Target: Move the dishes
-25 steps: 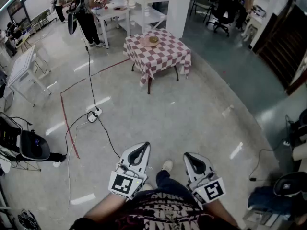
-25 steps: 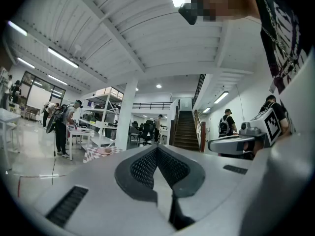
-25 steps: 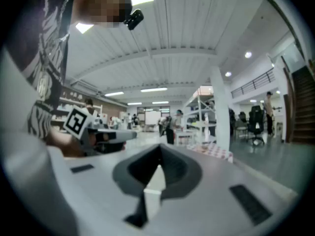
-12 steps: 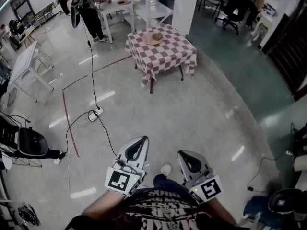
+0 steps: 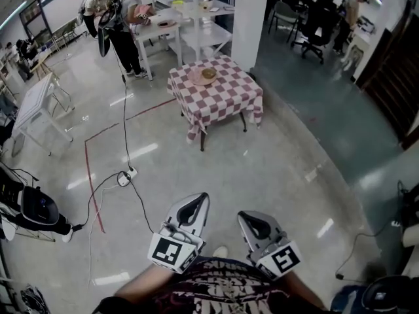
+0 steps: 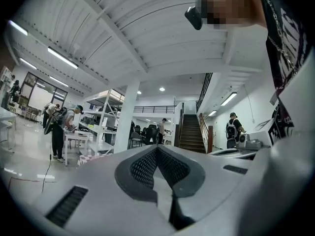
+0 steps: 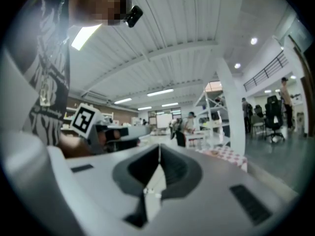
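Fingers of left gripper [image 5: 201,199] fully closed, nothing held; right gripper [image 5: 243,216] likewise. Both held level, side by side, over the floor [image 5: 275,169]. Dishes [image 5: 203,75] sit on the far checkered table [image 5: 226,103], well apart from both.

Open grey floor [image 5: 262,169] runs from the left gripper [image 5: 196,203] and right gripper [image 5: 247,220], low in the foreground, to the checked table [image 5: 219,100], with nothing standing on the direct line. To the left, a black cable [image 5: 124,120] trails to a power strip [image 5: 124,177] near dark equipment [image 5: 36,208]. A white pillar [image 5: 251,12] rises just behind the table. A person [image 5: 124,25] stands at a white bench [image 5: 160,28] beyond, and what seem to be office chairs [image 5: 314,21] crowd the far right.
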The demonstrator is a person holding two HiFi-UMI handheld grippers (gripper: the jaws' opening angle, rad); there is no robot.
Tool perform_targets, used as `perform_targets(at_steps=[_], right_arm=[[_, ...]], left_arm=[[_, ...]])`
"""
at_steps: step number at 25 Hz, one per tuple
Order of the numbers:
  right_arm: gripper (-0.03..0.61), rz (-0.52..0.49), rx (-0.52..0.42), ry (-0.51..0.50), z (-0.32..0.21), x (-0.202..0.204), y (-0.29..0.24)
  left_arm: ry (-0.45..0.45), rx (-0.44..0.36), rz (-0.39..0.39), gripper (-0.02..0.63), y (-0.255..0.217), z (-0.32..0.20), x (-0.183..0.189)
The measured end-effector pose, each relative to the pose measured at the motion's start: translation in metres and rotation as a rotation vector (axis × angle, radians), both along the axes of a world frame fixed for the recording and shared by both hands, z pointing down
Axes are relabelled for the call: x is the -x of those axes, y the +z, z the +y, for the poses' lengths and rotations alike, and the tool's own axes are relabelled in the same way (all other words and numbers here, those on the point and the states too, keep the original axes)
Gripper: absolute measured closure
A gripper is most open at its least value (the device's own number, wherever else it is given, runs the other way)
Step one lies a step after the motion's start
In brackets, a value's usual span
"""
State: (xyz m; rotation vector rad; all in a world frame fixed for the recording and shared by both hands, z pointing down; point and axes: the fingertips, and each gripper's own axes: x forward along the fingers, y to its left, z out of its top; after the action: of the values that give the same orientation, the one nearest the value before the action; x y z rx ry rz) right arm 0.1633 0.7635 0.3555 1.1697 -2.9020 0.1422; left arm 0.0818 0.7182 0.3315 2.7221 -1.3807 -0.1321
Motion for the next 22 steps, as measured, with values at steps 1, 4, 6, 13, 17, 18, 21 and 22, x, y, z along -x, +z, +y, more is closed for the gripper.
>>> perform_targets(at_steps=[1,4,6,13,17,18,21,22], right_arm=[[0.545,0.0,0.002,0.0,-0.005,-0.003,0.0],[0.545,-0.026,0.006,-0.001,-0.018,-0.01,-0.002],[0.545,-0.04,0.007,-0.01,-0.022,-0.01,0.0],[0.545,-0.031,0.01,-0.04,-0.048,0.007,0.008],[0.545,-0.033,0.011,-0.034,-0.073,0.022,0.005],[0.545,-0.036,0.009,-0.023,-0.081,0.027,0.004],[0.545,-0.056,0.027,0.025,-0.108,0.038,0.005],[0.544,-0.06,0.036,0.034,-0.117,0.043,0.006]], left_arm=[[0.005,-0.004,-0.005,0.591,-0.001,-0.003,-0.005],[0.012,-0.001,-0.022,0.591,-0.003,-0.012,-0.016],[0.007,-0.003,-0.032,0.591,0.0,-0.016,-0.015],[-0.025,0.059,-0.007,0.591,0.022,-0.039,0.002],[-0.032,0.078,-0.005,0.591,0.029,-0.061,0.019],[-0.036,0.077,-0.006,0.591,0.029,-0.07,0.026],[-0.035,0.063,-0.008,0.591,0.028,-0.095,0.045],[-0.031,0.058,-0.01,0.591,0.026,-0.103,0.05]])
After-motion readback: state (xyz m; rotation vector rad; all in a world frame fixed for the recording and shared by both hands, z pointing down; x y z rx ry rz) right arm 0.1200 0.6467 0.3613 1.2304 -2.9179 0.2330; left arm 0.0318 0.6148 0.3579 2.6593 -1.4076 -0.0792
